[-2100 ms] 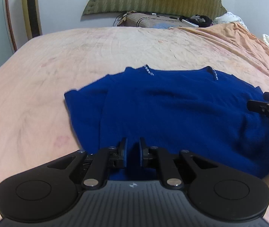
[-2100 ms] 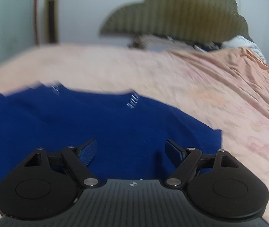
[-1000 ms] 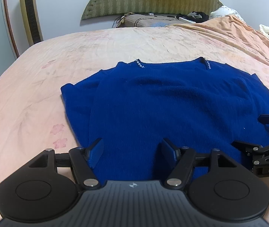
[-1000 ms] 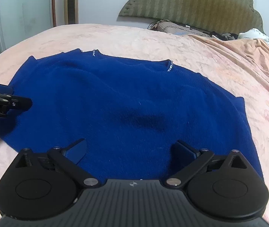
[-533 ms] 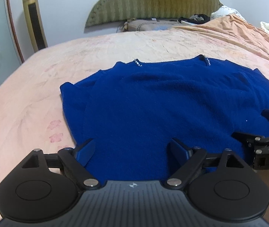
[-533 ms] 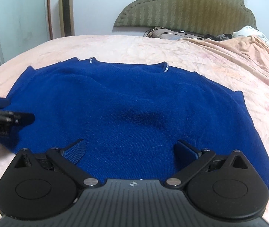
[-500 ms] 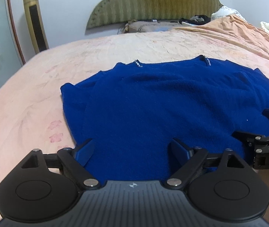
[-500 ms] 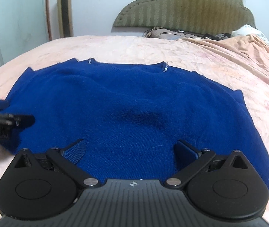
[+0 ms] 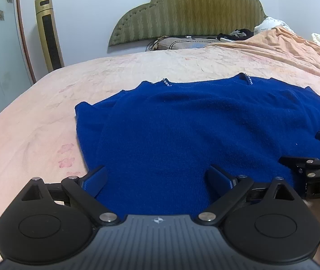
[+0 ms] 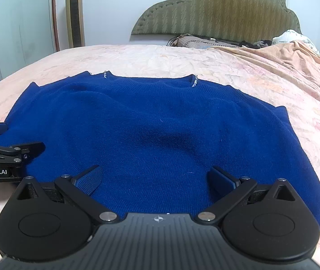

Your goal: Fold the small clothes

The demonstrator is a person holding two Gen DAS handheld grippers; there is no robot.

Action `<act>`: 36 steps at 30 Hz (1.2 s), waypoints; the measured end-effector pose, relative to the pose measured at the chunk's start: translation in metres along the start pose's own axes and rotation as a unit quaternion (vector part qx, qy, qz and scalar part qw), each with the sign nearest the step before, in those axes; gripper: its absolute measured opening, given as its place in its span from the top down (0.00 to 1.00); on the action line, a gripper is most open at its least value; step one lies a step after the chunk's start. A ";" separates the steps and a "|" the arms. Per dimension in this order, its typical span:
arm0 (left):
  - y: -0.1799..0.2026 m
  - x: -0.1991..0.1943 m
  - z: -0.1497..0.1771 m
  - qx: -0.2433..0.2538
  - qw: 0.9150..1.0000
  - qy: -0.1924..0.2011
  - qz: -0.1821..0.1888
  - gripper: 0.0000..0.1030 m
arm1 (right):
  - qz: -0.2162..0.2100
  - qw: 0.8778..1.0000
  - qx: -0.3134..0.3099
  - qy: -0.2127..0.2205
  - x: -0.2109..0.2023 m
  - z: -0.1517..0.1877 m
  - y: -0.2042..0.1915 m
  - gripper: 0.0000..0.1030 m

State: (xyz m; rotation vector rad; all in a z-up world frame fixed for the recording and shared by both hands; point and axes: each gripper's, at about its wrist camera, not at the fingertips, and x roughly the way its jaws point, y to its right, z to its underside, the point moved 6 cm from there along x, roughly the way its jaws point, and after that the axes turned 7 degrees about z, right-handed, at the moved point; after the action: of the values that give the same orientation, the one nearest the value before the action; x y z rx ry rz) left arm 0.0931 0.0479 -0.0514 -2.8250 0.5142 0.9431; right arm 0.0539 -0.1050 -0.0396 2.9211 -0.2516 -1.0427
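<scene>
The left gripper [image 9: 157,177] is held pointing downward, its jaws just opened wide with nothing pinched. The right gripper [image 10: 155,177] is likewise held spread, angled downward alongside.

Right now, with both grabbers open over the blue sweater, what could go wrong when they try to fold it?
Three things might go wrong.

The blue sweater is thick, so an open left gripper, whose jaws have just been opening, may pinch only the top layer.

The right gripper sits close beside it at the near hem, so they could bump.

The folded-in sleeve could slip out, and the pink bedsheet might get pinched too.
</scene>
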 end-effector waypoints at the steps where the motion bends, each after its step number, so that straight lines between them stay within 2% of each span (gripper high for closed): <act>1: 0.000 0.000 0.000 0.000 1.000 0.000 0.000 0.05 | 0.000 1.000 0.000 0.000 0.000 0.000 0.000 0.00; 20: 0.003 -0.001 0.001 0.008 1.000 -0.002 0.002 0.00 | 0.002 1.000 0.000 -0.001 0.000 0.000 -0.003 0.00; 24: -0.002 -0.021 -0.009 0.013 0.999 0.011 0.029 0.00 | 0.008 1.000 0.010 0.003 -0.007 -0.002 -0.003 0.01; 27: -0.026 -0.041 -0.026 -0.006 0.999 0.043 0.029 0.00 | 0.009 1.000 -0.003 0.027 -0.024 -0.005 -0.011 0.01; 29: -0.051 -0.043 -0.039 -0.032 0.998 0.042 0.021 0.00 | 0.000 0.998 -0.037 0.047 -0.036 -0.008 -0.024 0.01; 31: -0.079 -0.035 -0.047 -0.069 0.997 0.023 0.023 0.00 | -0.010 0.995 -0.078 0.067 -0.048 -0.012 -0.043 0.01; 32: -0.092 -0.028 -0.049 -0.091 0.995 0.000 0.029 0.00 | -0.017 0.992 -0.098 0.075 -0.053 -0.013 -0.053 0.01; 34: -0.113 -0.008 -0.051 -0.133 0.989 -0.043 0.055 0.00 | -0.026 0.985 -0.146 0.088 -0.061 -0.012 -0.076 0.01; 36: -0.129 0.006 -0.051 -0.171 0.980 -0.062 0.078 0.00 | -0.019 0.975 -0.197 0.102 -0.065 -0.006 -0.098 0.01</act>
State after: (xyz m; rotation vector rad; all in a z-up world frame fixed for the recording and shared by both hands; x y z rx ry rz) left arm 0.1715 0.1558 -0.0135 -3.0291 0.6187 1.3470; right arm 0.0224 0.0023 -0.0020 2.6477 0.0186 -0.6906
